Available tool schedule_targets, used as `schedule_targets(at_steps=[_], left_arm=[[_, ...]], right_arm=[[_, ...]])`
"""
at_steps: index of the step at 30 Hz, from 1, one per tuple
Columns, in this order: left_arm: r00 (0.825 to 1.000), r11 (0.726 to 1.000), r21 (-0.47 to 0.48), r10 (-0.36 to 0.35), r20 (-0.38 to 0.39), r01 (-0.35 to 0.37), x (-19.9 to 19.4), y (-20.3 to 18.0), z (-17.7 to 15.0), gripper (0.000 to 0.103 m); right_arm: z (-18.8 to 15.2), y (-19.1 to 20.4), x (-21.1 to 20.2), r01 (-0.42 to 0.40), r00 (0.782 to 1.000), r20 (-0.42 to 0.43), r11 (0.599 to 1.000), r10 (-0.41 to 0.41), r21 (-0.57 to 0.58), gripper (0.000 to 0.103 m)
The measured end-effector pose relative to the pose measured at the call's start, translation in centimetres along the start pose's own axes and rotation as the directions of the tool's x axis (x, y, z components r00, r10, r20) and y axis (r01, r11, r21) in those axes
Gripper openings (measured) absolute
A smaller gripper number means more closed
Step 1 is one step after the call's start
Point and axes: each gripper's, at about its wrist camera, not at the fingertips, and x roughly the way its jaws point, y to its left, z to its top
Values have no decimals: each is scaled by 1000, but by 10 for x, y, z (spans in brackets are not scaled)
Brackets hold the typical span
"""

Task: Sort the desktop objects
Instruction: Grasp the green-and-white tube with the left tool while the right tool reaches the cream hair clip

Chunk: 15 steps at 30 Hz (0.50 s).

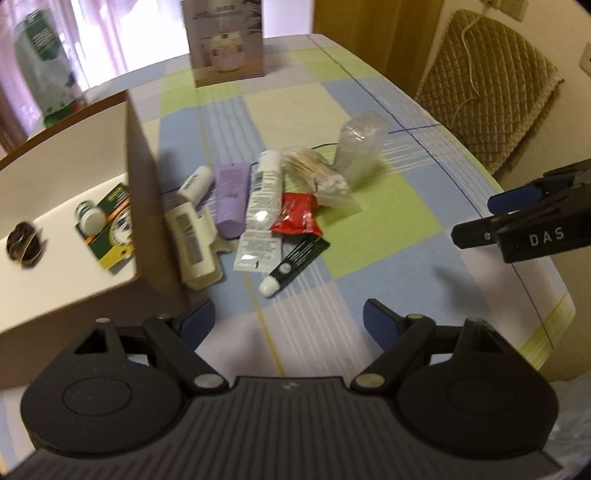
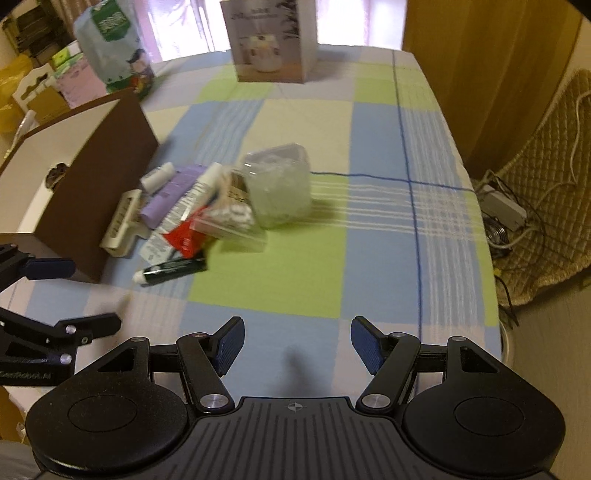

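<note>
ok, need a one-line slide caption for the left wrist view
Open left gripper faces a pile of tubes and packets beside a partly filled brown box on a checked tablecloth.

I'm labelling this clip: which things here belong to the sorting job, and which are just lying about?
Job: brown box, purple tube, white tube, red packet, dark green tube, cotton swab bag, clear bag.

Lying about: picture box, green-topped bag, quilted chair.

bright window (image 2: 177, 26) behind pink curtains beyond the checked-cloth bench (image 2: 380, 236); wooden door (image 2: 480, 74) and quilted chair (image 1: 484, 88) to the right.
</note>
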Motion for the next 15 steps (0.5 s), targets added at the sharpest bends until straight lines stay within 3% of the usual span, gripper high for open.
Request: schedule_targets(at_steps=[4, 13, 15], left_arm=[[1000, 999, 44, -15, -1, 15, 15, -7, 6, 67], [1000, 999, 41, -9, -23, 10, 51, -2, 13, 47], [1000, 999, 41, -7, -27, 8, 59, -1, 14, 37]], right_arm=[[-1, -12, 6, 11, 1000, -19, 1000, -10, 24, 70], [0, -31, 19, 32, 998, -58, 998, -29, 60, 70], [2, -33, 23, 34, 998, -63, 998, -30, 59, 70]])
